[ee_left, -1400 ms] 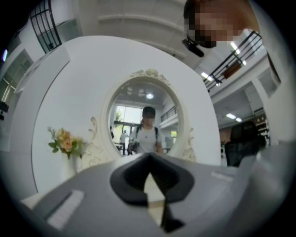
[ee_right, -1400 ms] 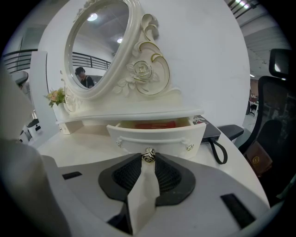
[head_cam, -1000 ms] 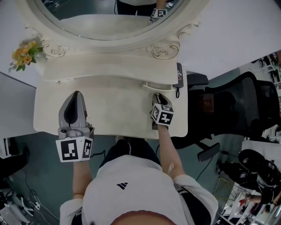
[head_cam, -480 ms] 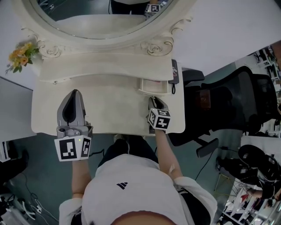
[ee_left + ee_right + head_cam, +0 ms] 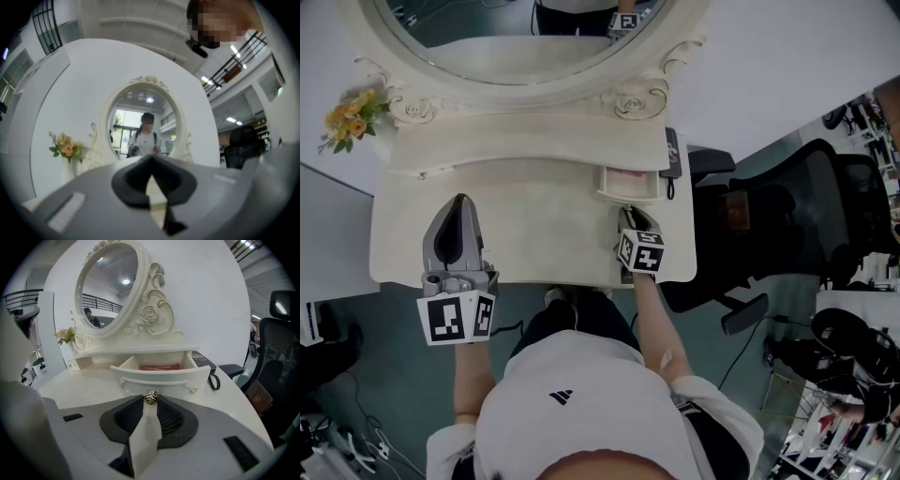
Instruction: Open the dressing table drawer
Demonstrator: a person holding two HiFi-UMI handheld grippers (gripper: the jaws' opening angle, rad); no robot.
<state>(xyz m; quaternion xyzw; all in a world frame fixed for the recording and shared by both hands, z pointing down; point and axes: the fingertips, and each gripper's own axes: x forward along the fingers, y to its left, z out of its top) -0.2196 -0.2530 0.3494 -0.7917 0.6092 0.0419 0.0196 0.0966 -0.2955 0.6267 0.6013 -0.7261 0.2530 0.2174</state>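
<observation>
Dressing table (image 5: 534, 234): one, carrying one oval mirror (image 5: 516, 37). Drawer (image 5: 159, 378): one, under the shelf at the tabletop's right end, standing part-way out. Judged light and rigid, it should slide easily if drawn straight from its centre. Left tool (image 5: 461, 199): jaws together, empty, over the tabletop's left. Right tool (image 5: 151, 402): tips pinched on the knob (image 5: 151, 398). Knob: one, small, metal, probably slippery. One red item (image 5: 159, 367) lies inside.
</observation>
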